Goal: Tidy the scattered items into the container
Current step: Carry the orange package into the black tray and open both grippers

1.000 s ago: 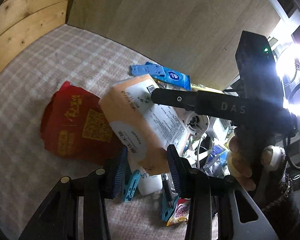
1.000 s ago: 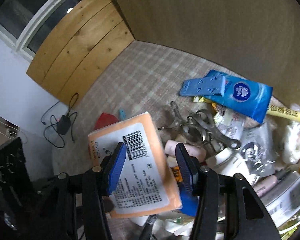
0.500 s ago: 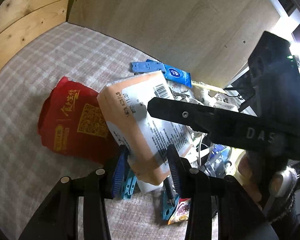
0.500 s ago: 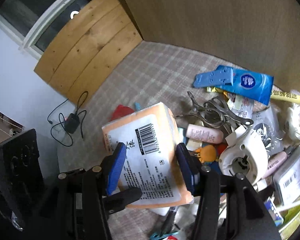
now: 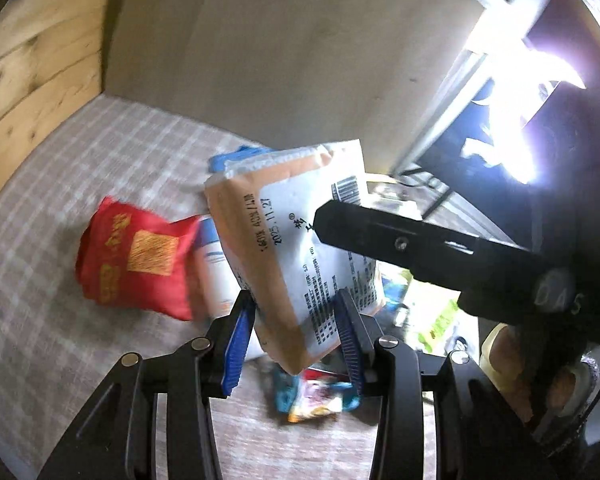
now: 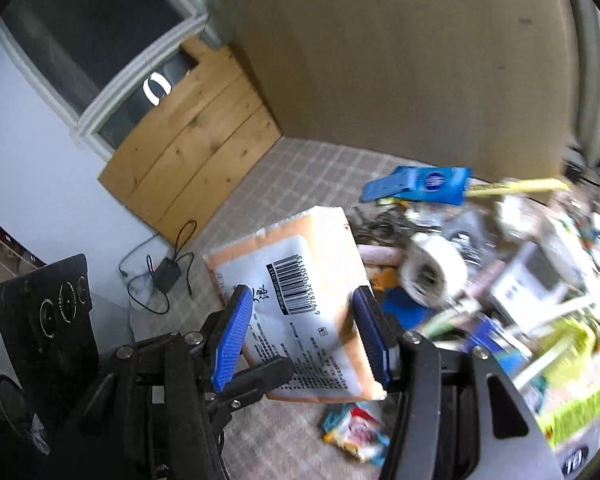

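Holding one orange tissue pack point(image 5: 296, 264) with both grippers at once, clear above the checked tabletop point(image 5: 112, 160). Left gripper point(image 5: 296, 332) clamping the pack's near lower corner, blue pads pressing both faces. Right gripper point(image 6: 304, 332) clamping the same pack point(image 6: 296, 280) across its width near the barcode, one black finger of it crossing the label in the left wrist view. Pack tilting, far end higher.

No container showing in either view; drop-off point unknown.

Remaining clutter lying below and right: red pouch point(image 5: 136, 264) left of the pack, blue wipes packet point(image 6: 432, 184) far, white tape roll point(image 6: 432, 268), small snack sachet point(image 6: 356, 432) near.

Risks, judging from the grip: soft wrapper deforming and slipping out at the corner hold; two grippers pulling apart and tearing or twisting the pack; blur suggesting quick motion, so clipping the heap and scattering more items.
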